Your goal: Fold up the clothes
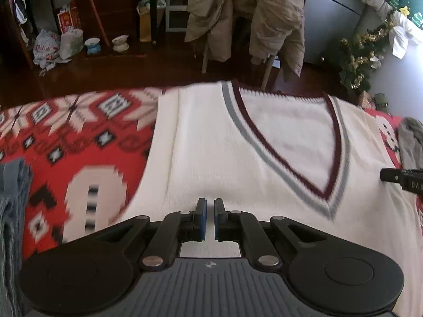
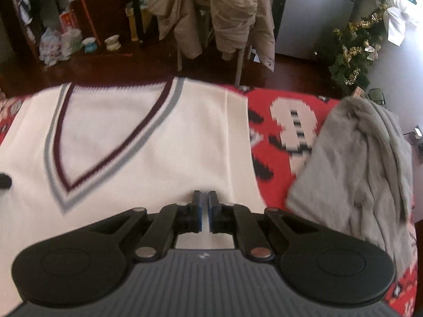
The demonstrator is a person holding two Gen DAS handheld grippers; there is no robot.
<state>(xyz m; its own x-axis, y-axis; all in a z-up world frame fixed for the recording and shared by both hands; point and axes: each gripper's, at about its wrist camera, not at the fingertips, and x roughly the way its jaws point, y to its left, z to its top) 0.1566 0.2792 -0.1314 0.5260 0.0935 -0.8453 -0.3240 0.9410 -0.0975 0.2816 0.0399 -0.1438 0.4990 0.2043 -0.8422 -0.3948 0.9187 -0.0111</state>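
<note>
A white knitted V-neck vest (image 1: 211, 142) with maroon and grey neck trim lies flat on a red patterned blanket (image 1: 68, 142). It also shows in the right wrist view (image 2: 164, 142). My left gripper (image 1: 210, 206) hovers over the vest's lower left part, its jaws nearly closed with a narrow gap and nothing between them. My right gripper (image 2: 205, 198) hovers over the vest's right part, jaws likewise nearly closed and empty. The right gripper's tip shows at the right edge of the left wrist view (image 1: 396, 177).
A grey garment (image 2: 357, 163) lies bunched on the blanket right of the vest. A blue-grey garment (image 1: 13, 211) lies at the left edge. Beyond the table stand a chair with a beige coat (image 1: 246, 13), shelves and a small decorated tree (image 1: 362, 55).
</note>
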